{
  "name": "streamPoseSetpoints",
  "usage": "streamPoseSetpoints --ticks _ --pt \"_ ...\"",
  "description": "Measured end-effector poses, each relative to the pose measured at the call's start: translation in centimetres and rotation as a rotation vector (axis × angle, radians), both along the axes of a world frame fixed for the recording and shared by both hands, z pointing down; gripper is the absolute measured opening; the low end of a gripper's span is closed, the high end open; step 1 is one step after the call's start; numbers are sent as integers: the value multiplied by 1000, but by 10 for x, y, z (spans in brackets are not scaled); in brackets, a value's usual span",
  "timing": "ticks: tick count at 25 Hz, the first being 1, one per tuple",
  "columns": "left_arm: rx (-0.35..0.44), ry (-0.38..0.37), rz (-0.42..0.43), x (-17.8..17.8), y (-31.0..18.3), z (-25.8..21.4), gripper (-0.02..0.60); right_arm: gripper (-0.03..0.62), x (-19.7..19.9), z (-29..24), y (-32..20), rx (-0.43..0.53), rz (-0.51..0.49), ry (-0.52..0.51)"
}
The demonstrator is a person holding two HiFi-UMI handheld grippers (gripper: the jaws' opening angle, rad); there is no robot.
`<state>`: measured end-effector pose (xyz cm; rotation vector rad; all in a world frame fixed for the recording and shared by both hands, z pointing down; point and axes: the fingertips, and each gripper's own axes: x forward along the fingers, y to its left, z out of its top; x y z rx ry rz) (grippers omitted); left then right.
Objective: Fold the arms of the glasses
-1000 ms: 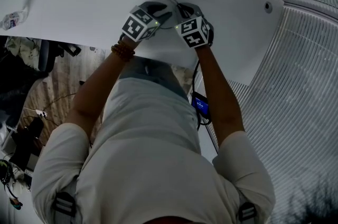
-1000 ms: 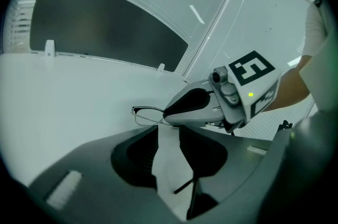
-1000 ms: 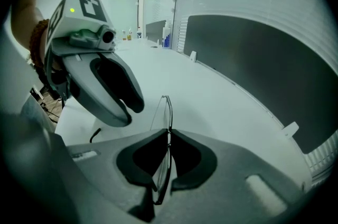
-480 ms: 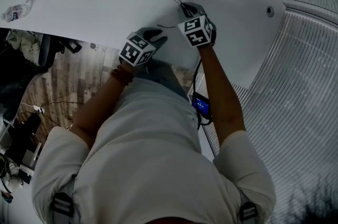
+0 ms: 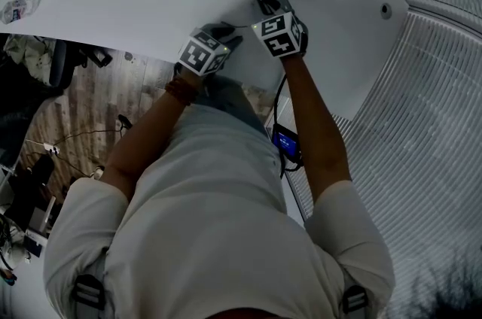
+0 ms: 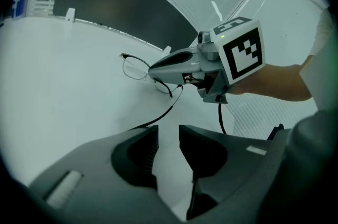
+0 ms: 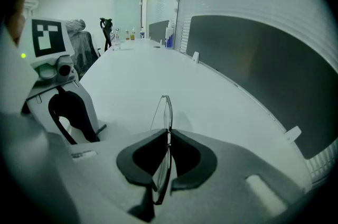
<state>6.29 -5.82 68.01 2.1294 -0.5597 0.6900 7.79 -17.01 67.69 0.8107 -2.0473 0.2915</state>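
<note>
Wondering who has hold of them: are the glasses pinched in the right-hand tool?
Yes, the right gripper has its fingers closed on the front of the glasses.

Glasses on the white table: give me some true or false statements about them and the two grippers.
1. The right gripper is shut on the glasses. True.
2. The left gripper grips a temple arm. False: nothing is between its jaws, which stand apart and are closing slightly.
3. One temple arm extends unfolded toward the left gripper. True.
4. The glasses sit inside a case. False: they are out in the open over the white table.
</note>
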Motion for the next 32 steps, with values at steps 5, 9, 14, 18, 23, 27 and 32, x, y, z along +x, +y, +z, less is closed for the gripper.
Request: streamPoseSetpoints --ticks 5,9,14,18,23,27,32 --pt "15 -4 -12 -5 -14 1 132 20 -3 2 4 -1 -6 -4" --pt "32 -10 -17 -10 -28 1 132 20 -6 1 6 1 -12 0" --pt "45 -12 -15 -13 -44 5 133 20 -8 3 11 7 -28 12" --pt "61 -16 -3 -9 -51 3 135 20 -7 3 17 15 -37 19" --pt "65 -10 12 -4 -51 4 137 20 -8 2 26 21 -62 33" --pt "85 -26 13 -6 -54 1 137 18 -11 3 32 27 -95 43" --pt "73 -13 25 -2 -50 7 137 18 -13 5 38 26 -114 41"
